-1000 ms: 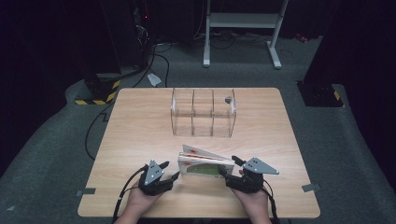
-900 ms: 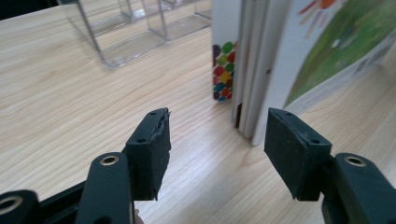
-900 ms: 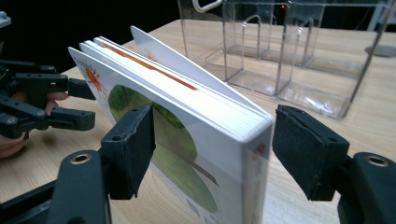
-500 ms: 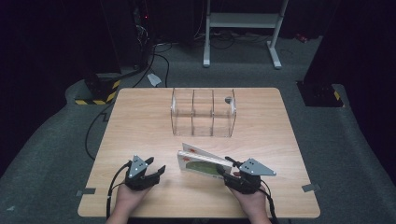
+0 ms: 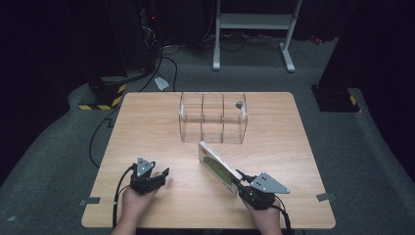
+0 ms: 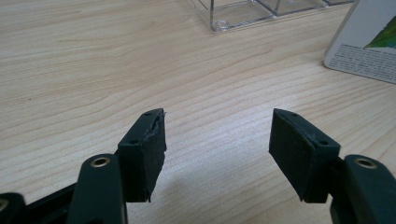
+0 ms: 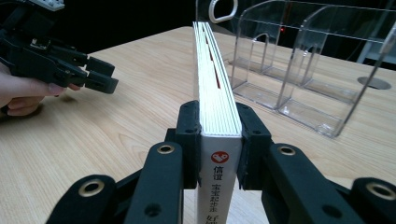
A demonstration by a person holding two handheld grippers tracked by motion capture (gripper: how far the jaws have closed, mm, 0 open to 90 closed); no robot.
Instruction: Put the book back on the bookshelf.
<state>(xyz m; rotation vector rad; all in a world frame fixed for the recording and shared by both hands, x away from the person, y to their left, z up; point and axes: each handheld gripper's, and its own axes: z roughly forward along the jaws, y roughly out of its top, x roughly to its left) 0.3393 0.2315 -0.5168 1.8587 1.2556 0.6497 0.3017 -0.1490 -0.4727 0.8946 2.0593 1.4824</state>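
Clear acrylic is what the file rack (image 5: 213, 117) is made of, and it is standing in the far middle of the worktop (image 5: 147, 127), so we are taking care that the book (image 5: 219, 167) is not knocking its thin walls. We are holding the book with the right tongs (image 5: 241, 179). Their jaws have just been closing and are now pressing on both covers at the near end, close to the spine, as the right gripper view shows (image 7: 218, 140). The book is standing on its edge, near the rack but not touching it, and pointing slantwise toward the rack's right end.

To do this step well, we think we must keep the grip firm and low, because a book held by one end can swing or sag. We are turning it until it is lining up with one slot, then sliding it in slowly.

Our left tongs (image 5: 157, 176) are spread, their jaws have just been opening, and nothing is between them (image 6: 217, 140). They are resting apart from the book, at the left, ready to steady the rack or the free end.
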